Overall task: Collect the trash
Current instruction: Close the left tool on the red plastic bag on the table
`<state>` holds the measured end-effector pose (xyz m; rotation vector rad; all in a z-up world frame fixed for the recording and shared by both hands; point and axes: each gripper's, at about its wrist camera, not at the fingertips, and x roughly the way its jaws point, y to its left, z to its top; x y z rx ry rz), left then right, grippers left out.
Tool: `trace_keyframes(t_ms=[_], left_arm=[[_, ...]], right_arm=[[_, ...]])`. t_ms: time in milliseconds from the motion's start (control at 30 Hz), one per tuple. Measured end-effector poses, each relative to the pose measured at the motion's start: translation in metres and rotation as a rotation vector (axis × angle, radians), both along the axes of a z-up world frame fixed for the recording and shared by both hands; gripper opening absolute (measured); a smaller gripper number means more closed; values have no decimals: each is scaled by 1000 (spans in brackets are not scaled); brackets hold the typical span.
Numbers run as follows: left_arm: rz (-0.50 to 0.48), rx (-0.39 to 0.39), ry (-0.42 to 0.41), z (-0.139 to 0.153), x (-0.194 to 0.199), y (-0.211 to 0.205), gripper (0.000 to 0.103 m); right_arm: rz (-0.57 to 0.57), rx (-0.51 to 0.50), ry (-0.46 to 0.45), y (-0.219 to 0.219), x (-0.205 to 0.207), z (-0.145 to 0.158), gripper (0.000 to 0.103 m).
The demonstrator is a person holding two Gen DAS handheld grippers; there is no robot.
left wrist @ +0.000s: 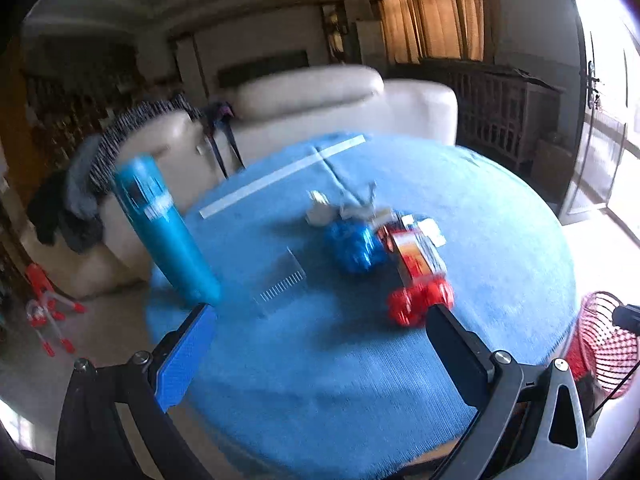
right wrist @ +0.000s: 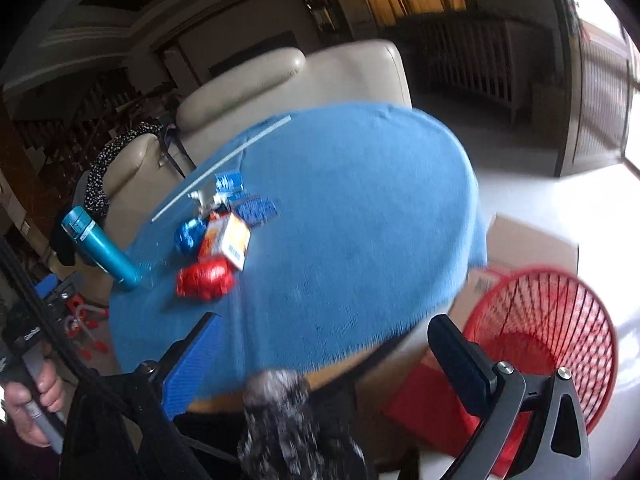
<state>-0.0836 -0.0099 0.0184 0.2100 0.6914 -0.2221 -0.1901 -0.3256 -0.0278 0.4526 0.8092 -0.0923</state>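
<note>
Both grippers, left (left wrist: pixel 320 312) and right (right wrist: pixel 324 320), gape, hold nothing. Approach step: I aim left at red wrapper (left wrist: pixel 420 300). Next: grip it, drop in basket (right wrist: pixel 560 320).

Round tabletop (left wrist: pixel 400 380) is covered in a plain mid-blue fabric with one pale strip (left wrist: pixel 280 178) across the far side. On it there's a shiny red crinkled foil ball (left wrist: pixel 420 300), a shiny blue foil ball (left wrist: pixel 354 248), an orange-and-white carton (left wrist: pixel 418 254) and a teal cylindrical bottle (left wrist: pixel 168 232). Off the edge sits a red wire-mesh basket (right wrist: pixel 540 328), and the sofa (left wrist: pixel 340 108) behind is cream.
</note>
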Motion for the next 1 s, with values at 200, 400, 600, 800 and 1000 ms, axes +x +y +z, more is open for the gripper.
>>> trace_keyframes(t_ms=[200,400,600,800,1000], left_arm=[[-11,-78,164,-38,22,7,103],[-33,-133,199,-48,35,7,103],[-177,-160,212,-54,61,-26,102],[-297,-142,291,-78,89,-65,72],[-325,-213,362,-93,101,-68,46]], right_arm=[[61,191,128,5,0,-51,90],[166,271,205,33,8,-86,75],[224,272,201,48,10,-86,45],[256,253,182,54,8,-77,41],[250,263,96,46,2,-56,40]])
